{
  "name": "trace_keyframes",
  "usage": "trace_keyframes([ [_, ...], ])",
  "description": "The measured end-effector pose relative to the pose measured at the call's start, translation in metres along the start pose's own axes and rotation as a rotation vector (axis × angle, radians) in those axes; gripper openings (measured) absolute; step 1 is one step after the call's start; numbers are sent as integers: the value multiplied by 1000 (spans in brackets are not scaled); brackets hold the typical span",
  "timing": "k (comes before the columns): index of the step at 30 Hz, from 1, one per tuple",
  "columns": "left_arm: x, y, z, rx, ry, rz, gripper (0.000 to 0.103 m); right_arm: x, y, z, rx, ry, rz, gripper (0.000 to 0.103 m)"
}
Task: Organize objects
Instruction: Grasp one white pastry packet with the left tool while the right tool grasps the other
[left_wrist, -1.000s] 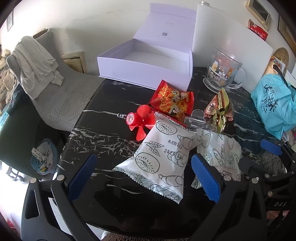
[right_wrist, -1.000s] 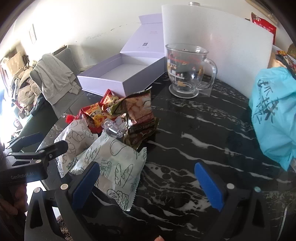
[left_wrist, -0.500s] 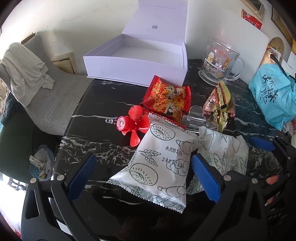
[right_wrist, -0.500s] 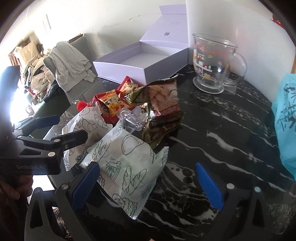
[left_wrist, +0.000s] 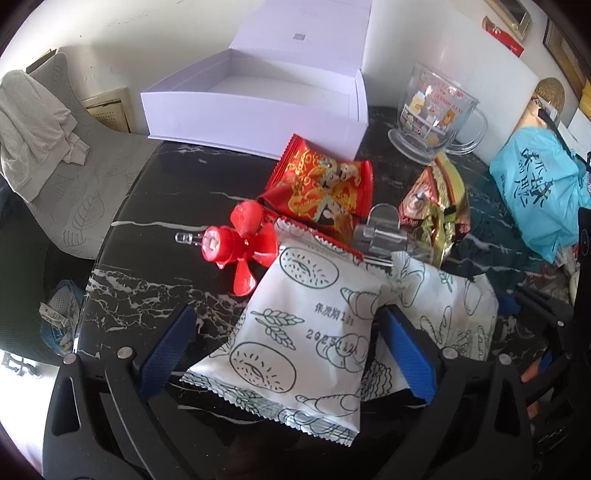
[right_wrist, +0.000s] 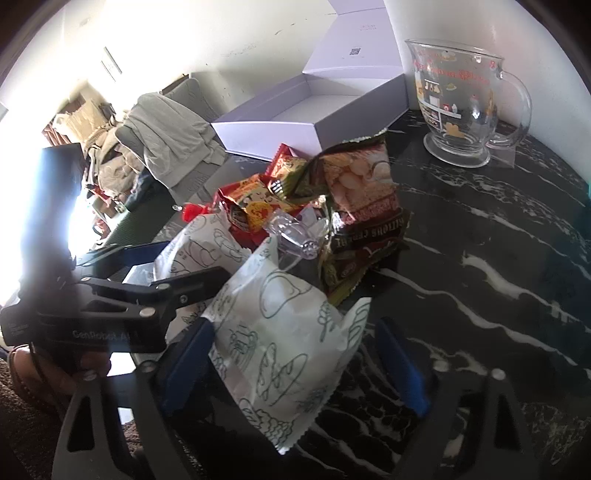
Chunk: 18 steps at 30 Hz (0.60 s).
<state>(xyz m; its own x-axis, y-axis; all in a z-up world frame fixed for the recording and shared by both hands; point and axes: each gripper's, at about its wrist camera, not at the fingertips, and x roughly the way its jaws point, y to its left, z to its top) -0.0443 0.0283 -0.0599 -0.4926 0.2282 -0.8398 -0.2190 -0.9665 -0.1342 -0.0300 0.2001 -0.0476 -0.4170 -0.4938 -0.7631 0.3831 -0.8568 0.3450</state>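
Two white bread-print snack packets lie on the black marble table. My left gripper is open with the nearer packet between its blue pads. My right gripper is open around the second packet, which also shows in the left wrist view. Behind them lie a red snack packet, a red toy fan, a clear plastic clip and a gold-brown cereal packet. An open white box stands at the far edge.
A glass mug stands right of the box. A blue plastic bag lies at the right. A grey chair with cloth stands left of the table. The left gripper's body shows in the right wrist view.
Both grippers have moved forward and down onto the two white packets, which now sit between their pads. The right gripper has swung left toward the pile.
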Motion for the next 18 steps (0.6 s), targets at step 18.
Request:
trace_keyframes([
  [18, -12, -13, -17, 0, 15, -13, 65, -25, -7, -14, 43, -39, 43, 49],
])
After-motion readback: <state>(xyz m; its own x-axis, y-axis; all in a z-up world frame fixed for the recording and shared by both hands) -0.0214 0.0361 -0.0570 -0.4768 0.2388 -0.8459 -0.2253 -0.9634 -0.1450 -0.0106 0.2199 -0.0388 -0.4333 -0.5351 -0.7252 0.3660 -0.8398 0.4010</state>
